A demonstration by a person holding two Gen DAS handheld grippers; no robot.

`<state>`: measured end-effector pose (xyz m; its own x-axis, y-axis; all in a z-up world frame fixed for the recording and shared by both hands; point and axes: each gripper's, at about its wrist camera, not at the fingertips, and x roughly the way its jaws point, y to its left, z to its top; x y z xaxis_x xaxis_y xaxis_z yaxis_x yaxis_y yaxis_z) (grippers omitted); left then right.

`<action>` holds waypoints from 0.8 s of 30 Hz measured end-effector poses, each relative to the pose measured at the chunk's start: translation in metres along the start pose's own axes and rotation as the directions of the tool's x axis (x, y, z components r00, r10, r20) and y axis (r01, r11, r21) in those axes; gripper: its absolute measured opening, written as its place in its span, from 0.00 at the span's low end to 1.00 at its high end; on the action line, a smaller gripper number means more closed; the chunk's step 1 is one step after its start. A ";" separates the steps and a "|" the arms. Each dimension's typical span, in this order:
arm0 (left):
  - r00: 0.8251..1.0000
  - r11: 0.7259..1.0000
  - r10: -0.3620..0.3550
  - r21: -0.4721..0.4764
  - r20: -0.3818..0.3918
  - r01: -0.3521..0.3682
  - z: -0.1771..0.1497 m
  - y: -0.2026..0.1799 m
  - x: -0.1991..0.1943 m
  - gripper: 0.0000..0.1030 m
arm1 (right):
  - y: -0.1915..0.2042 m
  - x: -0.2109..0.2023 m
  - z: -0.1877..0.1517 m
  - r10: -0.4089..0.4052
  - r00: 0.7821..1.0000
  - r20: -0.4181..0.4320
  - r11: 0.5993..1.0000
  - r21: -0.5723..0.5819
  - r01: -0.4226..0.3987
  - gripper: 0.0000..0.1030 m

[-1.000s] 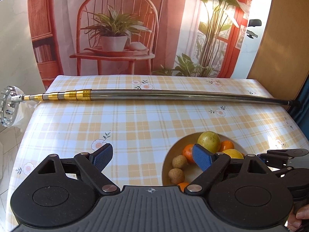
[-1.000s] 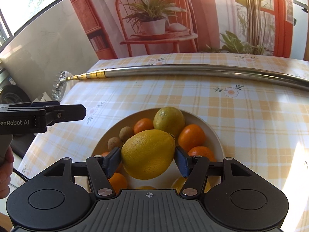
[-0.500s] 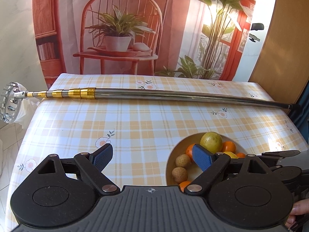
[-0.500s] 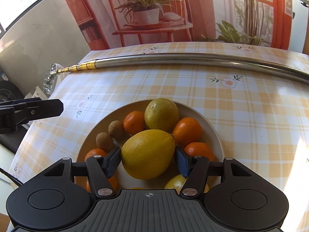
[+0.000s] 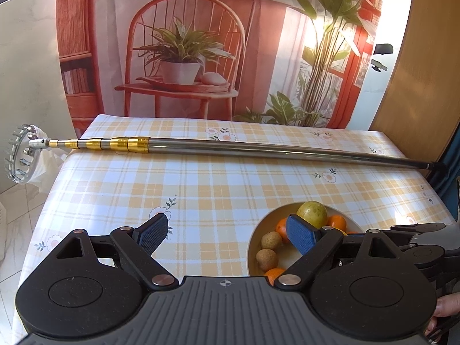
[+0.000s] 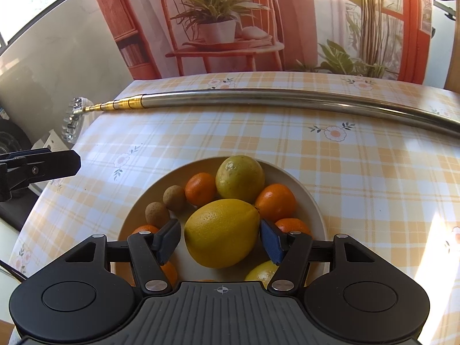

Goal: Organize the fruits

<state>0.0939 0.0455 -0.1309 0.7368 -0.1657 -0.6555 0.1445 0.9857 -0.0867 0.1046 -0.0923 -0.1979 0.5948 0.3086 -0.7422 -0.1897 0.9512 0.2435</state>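
Though half hidden, plate [image 6: 155,191] beneath lemon [image 6: 221,233].

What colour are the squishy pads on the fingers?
Blue. The pads show best in the left wrist view, on the open left gripper.

Yellow lemon [image 6: 221,231], orange-checked floral tablecloth [image 6: 258,138]

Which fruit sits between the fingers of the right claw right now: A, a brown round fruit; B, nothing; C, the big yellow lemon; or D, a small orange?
C: in the right wrist view the big yellow lemon fills the space between the right claw's blue pads.
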 end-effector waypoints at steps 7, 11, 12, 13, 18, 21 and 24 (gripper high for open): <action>0.999 1.000 -0.023 -0.008 0.044 0.024 0.007 -0.003 -0.024 0.88 | 0.011 -0.029 0.003 -0.002 0.998 0.064 0.999 -0.042 0.005 0.67; 0.996 0.999 -0.047 0.004 0.082 0.047 0.014 -0.009 -0.042 0.88 | 0.022 -0.058 0.010 -0.015 0.990 0.142 0.996 -0.083 0.027 0.81; 0.994 0.998 -0.063 0.004 0.091 0.062 0.016 -0.010 -0.048 0.88 | 0.025 -0.066 0.011 -0.029 0.987 0.156 0.995 -0.088 0.043 0.87; 0.991 0.997 -0.080 0.008 0.105 0.079 0.018 -0.011 -0.056 0.88 | 0.029 -0.077 0.013 -0.047 0.982 0.182 0.993 -0.098 0.066 0.93; 0.974 0.992 -0.122 0.047 0.193 0.115 0.026 -0.025 -0.093 0.94 | 0.038 -0.135 0.019 -0.080 0.946 0.315 0.989 -0.092 0.114 1.00; 0.956 0.985 -0.172 0.061 0.236 0.162 0.032 -0.032 -0.116 0.96 | 0.043 -0.175 0.025 -0.095 0.908 0.409 0.987 -0.078 0.138 1.00; 0.943 0.986 -0.159 0.087 0.292 0.140 0.037 -0.042 -0.139 1.00 | 0.048 -0.211 0.030 -0.122 0.866 0.485 0.982 -0.066 0.175 1.00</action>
<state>0.0099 0.0258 -0.0081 0.8649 -0.3223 -0.3849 0.3030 0.9464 -0.1115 -0.0062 -0.1119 -0.0106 0.9170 0.1496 -0.3698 -0.1339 0.9887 0.0679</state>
